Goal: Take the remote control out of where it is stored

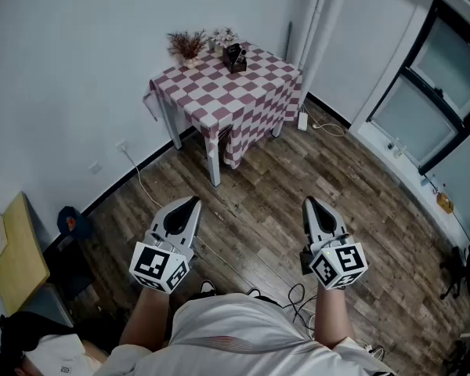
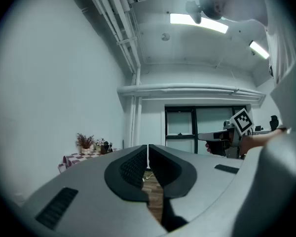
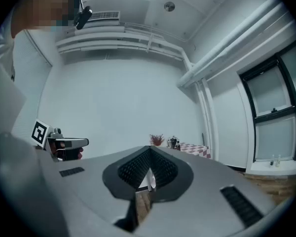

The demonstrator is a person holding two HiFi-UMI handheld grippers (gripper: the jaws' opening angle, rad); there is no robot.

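2 closed: left gripper, right gripper; dark holder on table indistinct.

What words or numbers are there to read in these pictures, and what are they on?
No readable words or numbers anywhere.
Marker cube on the left gripper, marker cube on the right gripper: black-and-white squares, not letters.
Small mark on the white cloth: too small to read.

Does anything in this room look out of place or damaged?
The checkered tablecloth hangs unevenly, one corner drooping low, and a loose white cable lies on the wooden floor nearby. Nothing looks spilled or broken.
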